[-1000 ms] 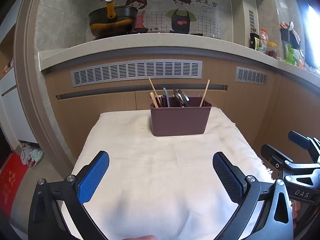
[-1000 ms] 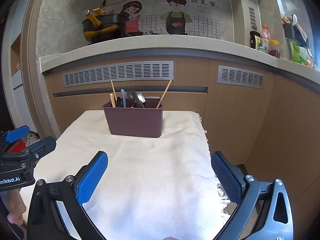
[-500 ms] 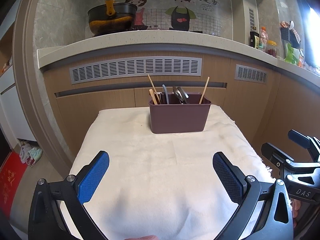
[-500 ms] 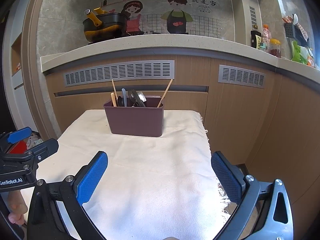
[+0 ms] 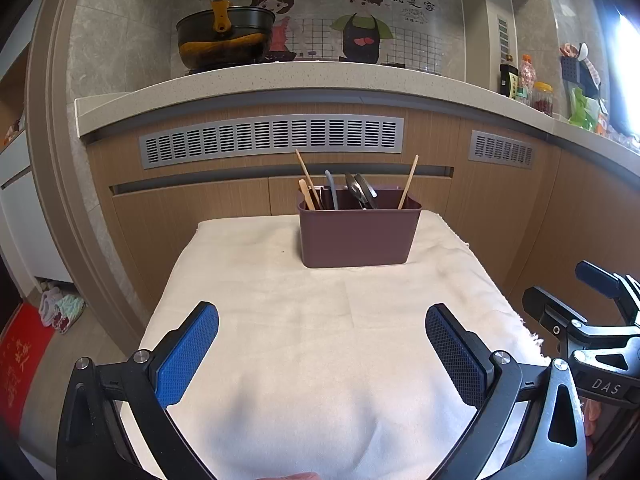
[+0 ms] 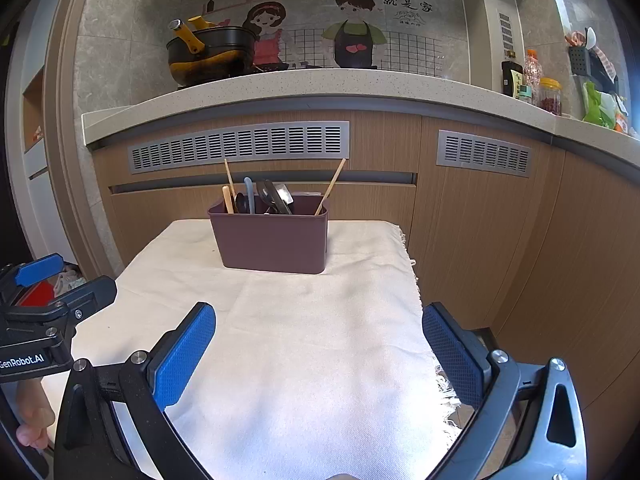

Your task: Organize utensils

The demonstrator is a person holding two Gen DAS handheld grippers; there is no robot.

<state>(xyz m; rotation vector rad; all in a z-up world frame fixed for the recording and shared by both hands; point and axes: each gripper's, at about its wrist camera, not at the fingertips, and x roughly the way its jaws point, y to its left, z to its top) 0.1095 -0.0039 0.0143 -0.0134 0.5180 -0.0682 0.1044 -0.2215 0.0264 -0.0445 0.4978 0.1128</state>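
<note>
A dark maroon utensil holder (image 5: 357, 233) stands at the far end of a table under a cream cloth (image 5: 320, 320); it also shows in the right wrist view (image 6: 272, 238). In it stand wooden chopsticks (image 5: 408, 182), a grey handle and metal spoons (image 5: 362, 196). My left gripper (image 5: 322, 354) is open and empty, hovering over the near part of the cloth. My right gripper (image 6: 318, 352) is open and empty, near the cloth's right fringe. Each gripper shows at the edge of the other's view.
A kitchen counter (image 5: 300, 80) with wooden cabinet fronts and vents runs behind the table. A black pot with a yellow handle (image 5: 224, 38) sits on it, with jars and bottles (image 5: 528, 86) to the right. A red mat (image 5: 18, 360) lies on the floor at the left.
Both views have shifted slightly: the holder sits a little lower and the counter looks a bit higher. Both grippers stay open and empty.
</note>
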